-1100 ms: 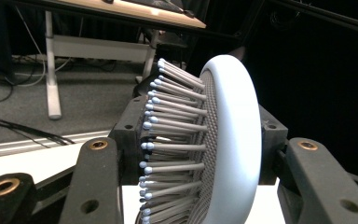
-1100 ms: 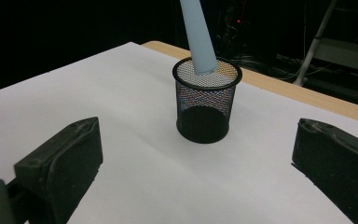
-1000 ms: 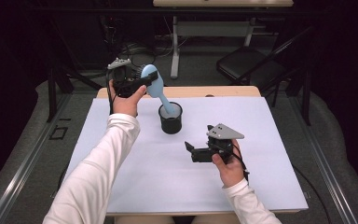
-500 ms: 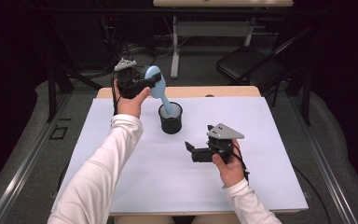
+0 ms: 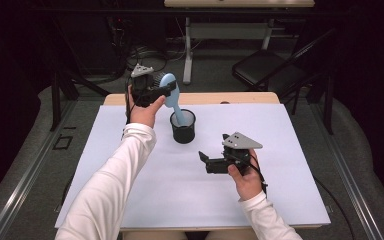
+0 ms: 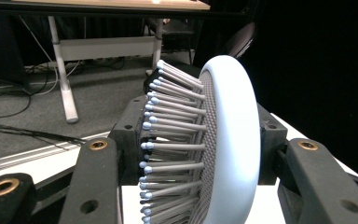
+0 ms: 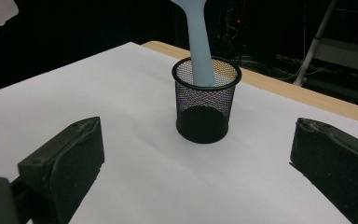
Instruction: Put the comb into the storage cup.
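Note:
A light blue hairbrush [image 5: 172, 97] stands with its handle [image 7: 198, 42] down in a black mesh cup [image 5: 183, 126] near the table's back middle. My left gripper [image 5: 166, 91] is shut on the brush head, its jaws pressing the bristle side and the smooth back [image 6: 228, 140]. The brush leans a little to the left above the cup. My right gripper [image 5: 202, 161] hovers low over the white table cover [image 5: 130, 195], in front and to the right of the cup. Its jaws stand open and point at the mesh cup [image 7: 206, 99], with nothing between them.
The table's wooden back edge [image 5: 220, 97] runs just behind the cup. Beyond it are a dark folding chair [image 5: 265, 70], white table legs [image 5: 187, 55] and cables on the grey floor [image 6: 9, 100]. White cover spreads to both sides of the cup.
My left gripper has moved slightly right with the brush head, bringing the brush more upright over the cup. The right gripper has stayed where it was.

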### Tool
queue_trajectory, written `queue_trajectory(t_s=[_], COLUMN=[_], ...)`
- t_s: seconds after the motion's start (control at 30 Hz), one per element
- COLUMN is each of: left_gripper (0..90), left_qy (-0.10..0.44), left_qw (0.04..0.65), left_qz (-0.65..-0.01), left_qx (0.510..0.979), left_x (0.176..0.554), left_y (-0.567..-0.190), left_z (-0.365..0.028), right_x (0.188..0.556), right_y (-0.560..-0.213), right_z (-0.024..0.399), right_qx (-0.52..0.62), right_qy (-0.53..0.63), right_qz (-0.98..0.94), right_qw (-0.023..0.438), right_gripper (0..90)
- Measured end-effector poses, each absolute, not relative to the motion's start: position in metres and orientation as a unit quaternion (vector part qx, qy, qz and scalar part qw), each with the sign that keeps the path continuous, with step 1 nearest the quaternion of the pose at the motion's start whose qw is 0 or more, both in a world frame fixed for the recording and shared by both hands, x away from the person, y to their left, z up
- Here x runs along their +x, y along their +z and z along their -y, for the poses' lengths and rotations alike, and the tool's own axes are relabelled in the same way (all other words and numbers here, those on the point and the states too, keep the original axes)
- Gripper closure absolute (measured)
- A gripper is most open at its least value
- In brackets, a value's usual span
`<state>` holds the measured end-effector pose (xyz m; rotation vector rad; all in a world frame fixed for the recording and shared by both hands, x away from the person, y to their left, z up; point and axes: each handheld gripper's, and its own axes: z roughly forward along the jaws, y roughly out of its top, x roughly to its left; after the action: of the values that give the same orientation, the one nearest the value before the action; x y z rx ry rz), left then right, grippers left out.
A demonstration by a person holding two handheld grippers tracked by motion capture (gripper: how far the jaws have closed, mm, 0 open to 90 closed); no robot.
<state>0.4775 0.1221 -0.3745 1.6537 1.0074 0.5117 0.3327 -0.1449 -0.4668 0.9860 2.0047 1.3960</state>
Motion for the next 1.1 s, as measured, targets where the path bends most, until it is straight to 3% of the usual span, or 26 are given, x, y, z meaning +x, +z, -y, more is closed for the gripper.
queue_trajectory(t_s=[1.1], left_gripper=[49.6], left_qy=[0.215], left_qw=[0.495], left_qz=[-0.428], left_qx=[0.725], left_x=[0.486], left_y=[-0.403], left_z=[-0.099], right_x=[0.333], right_y=[-0.466], right_z=[0.147], right_qx=[0.365], right_qy=[0.514], right_qz=[-0.735], right_qw=[0.25], right_gripper=[2.6])
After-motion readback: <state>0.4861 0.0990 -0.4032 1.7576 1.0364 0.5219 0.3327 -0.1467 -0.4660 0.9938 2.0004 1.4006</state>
